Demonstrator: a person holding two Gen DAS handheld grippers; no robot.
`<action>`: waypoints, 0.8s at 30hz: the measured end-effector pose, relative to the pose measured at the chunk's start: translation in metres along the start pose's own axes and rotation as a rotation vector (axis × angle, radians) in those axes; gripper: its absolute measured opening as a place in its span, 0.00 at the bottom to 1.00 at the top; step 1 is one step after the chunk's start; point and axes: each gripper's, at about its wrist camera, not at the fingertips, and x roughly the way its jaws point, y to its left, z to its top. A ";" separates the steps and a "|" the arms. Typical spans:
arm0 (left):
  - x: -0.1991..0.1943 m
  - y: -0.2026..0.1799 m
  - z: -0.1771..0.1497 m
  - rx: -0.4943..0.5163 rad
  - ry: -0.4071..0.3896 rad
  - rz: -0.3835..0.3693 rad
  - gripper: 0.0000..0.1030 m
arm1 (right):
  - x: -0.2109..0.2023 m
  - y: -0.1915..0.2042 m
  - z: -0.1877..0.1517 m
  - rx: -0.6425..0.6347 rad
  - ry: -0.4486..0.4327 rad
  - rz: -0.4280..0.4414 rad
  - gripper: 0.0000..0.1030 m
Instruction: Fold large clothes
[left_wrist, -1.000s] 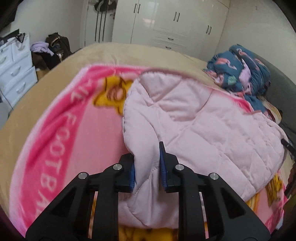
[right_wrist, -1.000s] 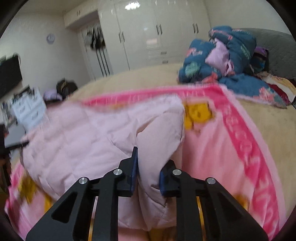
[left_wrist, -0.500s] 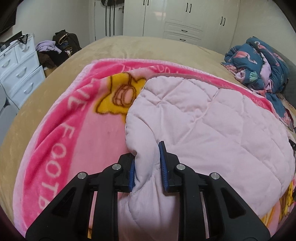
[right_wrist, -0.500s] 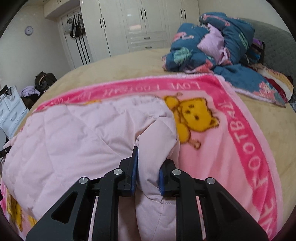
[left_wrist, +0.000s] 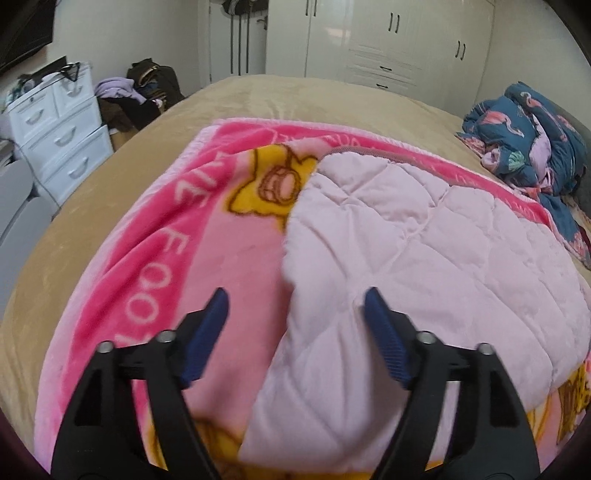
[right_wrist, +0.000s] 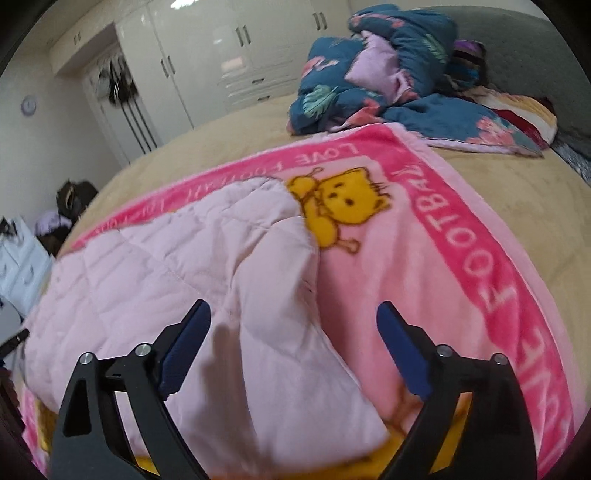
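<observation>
Quilted pale-pink clothing (left_wrist: 424, 258), a large padded garment by the look of it, lies spread on a pink cartoon blanket (left_wrist: 155, 258) that covers the middle of the tan bed (left_wrist: 92, 192). It seems to have one fold in it: the left wrist view shows a rounded, doubled edge along its left side and a straight darker hem at the far end, while the right wrist view shows a thick flap (right_wrist: 280, 295) turned over its right side, its near end lying loose on the blanket. The left tool (left_wrist: 295, 314) hangs over the left edge with its jaws opening; padded fabric lies between the blue fingers (left_wrist: 384, 339), yet neither pad presses on it. The right tool (right_wrist: 293, 332) hangs over the turned flap, its jaws likewise opening and already wide, with fabric under the gap and nothing pinched. Judging from this, both corners are released and the first fold is laid down, so the task is partly done. What remains, as far as I can judge, is at least one more fold to bring the broad shape down to a compact bundle, plus smoothing the puffy right flap, which sits higher than the rest. A heap of dark blue patterned bedding (right_wrist: 369, 81) lies well apart near the headboard, and a white drawer unit (left_wrist: 62, 133) stands beside the bed; neither hinders the work.
</observation>
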 end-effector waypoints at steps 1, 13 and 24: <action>-0.007 0.003 -0.003 -0.013 -0.005 0.004 0.76 | -0.008 -0.004 -0.004 0.020 -0.009 0.017 0.96; -0.033 0.033 -0.065 -0.253 0.075 -0.126 0.80 | -0.038 -0.035 -0.072 0.274 0.072 0.163 0.96; 0.000 0.017 -0.085 -0.518 0.188 -0.338 0.87 | -0.005 -0.003 -0.087 0.332 0.159 0.239 0.96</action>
